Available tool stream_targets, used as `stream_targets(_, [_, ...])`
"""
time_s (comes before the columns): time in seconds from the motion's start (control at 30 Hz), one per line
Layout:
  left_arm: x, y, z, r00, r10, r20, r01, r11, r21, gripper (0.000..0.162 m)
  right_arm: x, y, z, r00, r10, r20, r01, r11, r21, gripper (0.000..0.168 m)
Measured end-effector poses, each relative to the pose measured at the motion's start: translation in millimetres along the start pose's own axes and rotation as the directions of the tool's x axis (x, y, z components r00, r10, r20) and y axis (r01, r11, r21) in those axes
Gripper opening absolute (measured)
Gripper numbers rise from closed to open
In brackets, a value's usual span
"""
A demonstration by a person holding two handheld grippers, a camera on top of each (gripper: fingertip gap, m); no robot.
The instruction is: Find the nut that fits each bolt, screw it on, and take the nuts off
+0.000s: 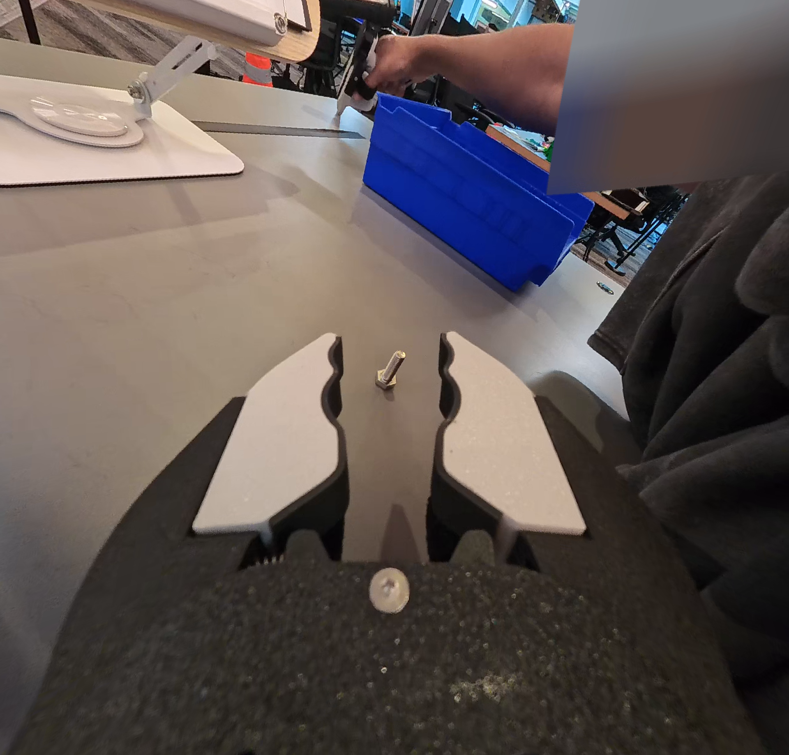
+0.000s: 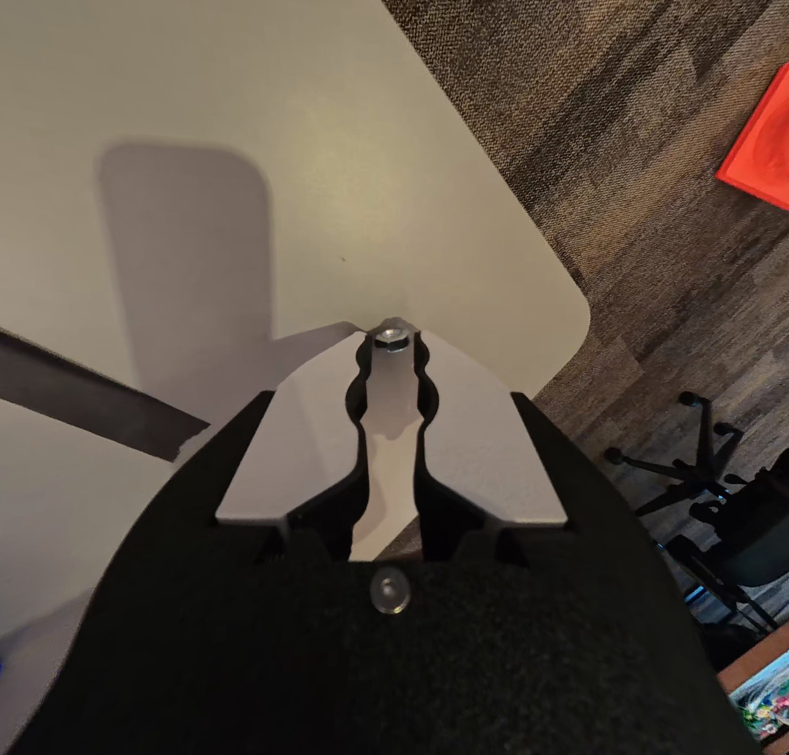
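Observation:
A small silver hex bolt (image 1: 389, 371) lies on the grey table (image 1: 170, 307), its threaded shank pointing away. My left gripper (image 1: 390, 350) is open, and the bolt lies between its two fingertips, touching neither. In the right wrist view my right gripper (image 2: 392, 339) is shut on a small silver hex nut (image 2: 391, 338), pinched at the very fingertips close above the pale tabletop (image 2: 256, 137). The right gripper also shows far off in the left wrist view (image 1: 363, 90), held in a person's hand behind the blue bin.
A blue plastic bin (image 1: 461, 196) stands on the table ahead and right. A white stand base (image 1: 106, 145) carrying a tilted board is at the far left. Dark clothing (image 1: 704, 393) crowds the right side. The table corner (image 2: 572, 307) and the carpet floor lie right of the right gripper. Across from one pair of fingers to the other is roughly 70 centimeters.

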State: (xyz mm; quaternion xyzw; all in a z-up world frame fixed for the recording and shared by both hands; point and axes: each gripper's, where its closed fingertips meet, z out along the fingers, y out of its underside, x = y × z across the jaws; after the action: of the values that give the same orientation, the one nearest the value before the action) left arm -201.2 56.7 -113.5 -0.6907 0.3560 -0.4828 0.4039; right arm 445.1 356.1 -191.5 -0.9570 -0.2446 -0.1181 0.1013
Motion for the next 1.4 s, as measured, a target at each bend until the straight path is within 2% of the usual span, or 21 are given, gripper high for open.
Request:
stream_targets(0.07, [-0.3, 1.2, -0.5, 1.0, -0.001, 0.001, 0.001, 1.0, -0.002, 0.043, 1.6, 0.0, -0.3, 1.0, -0.027, -0.014, 0.027, 1.0, -0.002, 0.022])
stream_targets(0.17, [-1.4, 3.9, 0.7, 1.0, -0.002, 0.001, 0.002, 1.0, -0.009, 0.043, 1.6, -1.1, 0.4, 0.999, -0.037, -0.002, 0.037, 0.999, -0.002, 0.021])
stream_targets(0.2, [-1.4, 5.1, 0.6, 1.0, -0.001, -0.001, 0.001, 1.0, -0.011, 0.043, 1.3, -0.7, 1.1, 0.999, -0.047, -0.002, 0.047, 0.999, -0.004, 0.016])
stream_targets(0.37, [1.1, 7.5, 1.8, 1.0, 0.0, 0.0, 0.0, 1.0, -0.014, 0.043, -2.7, -1.8, -2.8, 0.998, -0.058, 0.013, 0.057, 0.998, 0.028, 0.015])
stream_targets(0.47, [3.1, 5.3, 3.6, 1.0, 0.002, -0.003, -0.002, 1.0, -0.013, 0.043, -16.2, -12.8, -25.1, 0.998, -0.049, 0.05, 0.041, 0.987, 0.157, 0.015])
stream_targets(0.53, [3.1, 5.2, 3.5, 1.0, 0.003, -0.007, -0.003, 1.0, -0.013, 0.043, -39.9, -27.6, -57.1, 0.993, -0.09, 0.08, 0.063, 0.954, 0.294, 0.015])
stream_targets(0.6, [3.7, 5.8, 3.5, 1.0, 0.005, -0.016, -0.005, 1.0, -0.02, 0.043, -75.5, -41.5, -102.3, 0.984, -0.136, 0.113, 0.072, 0.892, 0.446, 0.015])
stream_targets(0.73, [5.2, 6.5, 4.0, 1.0, 0.007, -0.03, -0.009, 0.999, -0.035, 0.043, -177.7, -49.4, -212.0, 0.95, -0.257, 0.175, 0.053, 0.689, 0.723, 0.015])
stream_targets(0.9, [9.7, 8.2, 4.0, 0.998, 0.056, -0.014, -0.057, 0.997, -0.051, 0.043, -333.9, -21.5, -320.5, 0.884, -0.415, 0.215, -0.001, 0.458, 0.889, 0.015])
stream_targets(1.03, [10.1, 11.8, 8.9, 0.995, 0.095, 0.014, -0.093, 0.992, -0.086, 0.043, -446.1, 8.9, -372.7, 0.826, -0.491, 0.275, -0.098, 0.355, 0.93, 0.015])
stream_targets(1.1, [9.4, 15.6, 10.5, 0.993, 0.111, 0.028, -0.107, 0.987, -0.115, 0.043, -486.5, 21.8, -385.0, 0.836, -0.473, 0.278, -0.139, 0.308, 0.941, 0.015])
stream_targets(1.17, [7.4, 26.1, 10.3, 0.991, 0.131, 0.036, -0.122, 0.975, -0.185, 0.047, -523.6, 33.2, -386.7, 0.821, -0.456, 0.344, -0.237, 0.278, 0.931, 0.015])
stream_targets(1.3, [16.0, 53.6, 15.4, 0.986, 0.162, -0.044, -0.167, 0.917, -0.362, 0.05, -578.2, 47.2, -355.2, 0.759, -0.403, 0.512, -0.465, 0.216, 0.859, 0.015])
stream_targets(1.37, [17.1, 68.2, 20.7, 0.969, 0.238, -0.064, -0.241, 0.86, -0.45, 0.052, -594.3, 52.7, -338.1, 0.72, -0.401, 0.566, -0.544, 0.18, 0.82, 0.015])
stream_targets(1.4, [12.2, 71.6, 24.6, 0.954, 0.295, -0.044, -0.279, 0.83, -0.482, 0.052, -600.2, 54.3, -328.1, 0.719, -0.399, 0.569, -0.543, 0.189, 0.818, 0.015])
